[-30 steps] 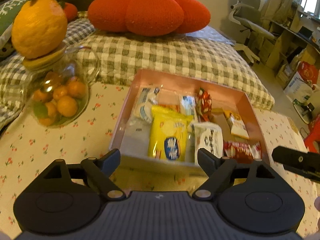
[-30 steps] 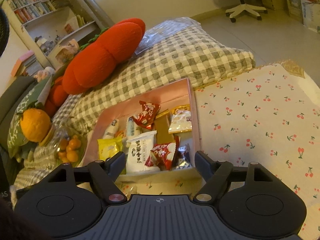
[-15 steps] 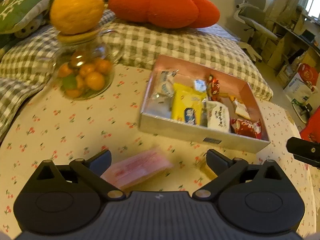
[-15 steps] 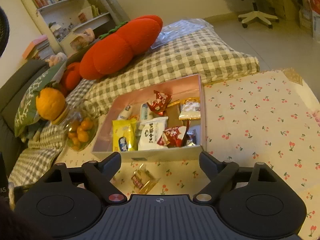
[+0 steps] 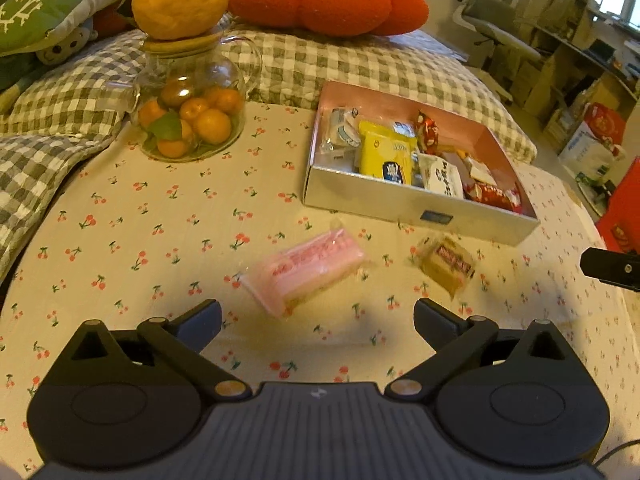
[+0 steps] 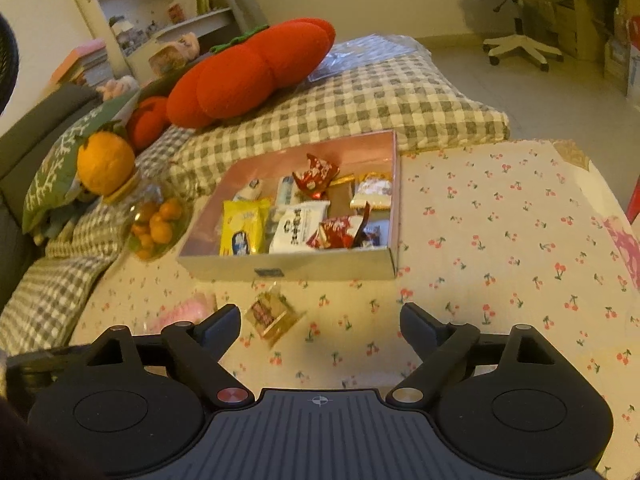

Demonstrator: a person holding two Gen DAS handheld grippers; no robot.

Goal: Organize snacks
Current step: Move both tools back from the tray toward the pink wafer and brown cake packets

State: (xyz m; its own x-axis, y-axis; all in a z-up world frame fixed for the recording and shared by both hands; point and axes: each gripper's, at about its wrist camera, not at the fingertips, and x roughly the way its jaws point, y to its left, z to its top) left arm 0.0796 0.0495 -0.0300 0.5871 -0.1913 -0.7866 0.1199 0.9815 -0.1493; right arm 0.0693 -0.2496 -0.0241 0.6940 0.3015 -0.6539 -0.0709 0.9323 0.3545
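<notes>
A pink-lined box (image 5: 416, 204) (image 6: 288, 268) on the cherry-print tablecloth holds several snack packets. A pink wrapped snack (image 5: 308, 274) (image 6: 188, 308) and a small brown-and-gold snack (image 5: 446, 266) (image 6: 272, 312) lie on the cloth in front of the box. My left gripper (image 5: 318, 320) is open and empty, just short of the pink snack. My right gripper (image 6: 320, 322) is open and empty, near the brown-and-gold snack. A tip of the right gripper (image 5: 610, 268) shows at the right edge of the left wrist view.
A glass jar of small oranges (image 5: 192, 120) (image 6: 156, 224) with a big orange fruit on its lid stands left of the box. Checked cushions (image 5: 360, 60) and a red plush cushion (image 6: 248, 72) lie behind. The table edge curves at the right (image 6: 624, 216).
Both grippers have pulled back from the box and away from it. The pink snack and the brown-and-gold snack on the cloth have come into view. Both grippers stay open.
</notes>
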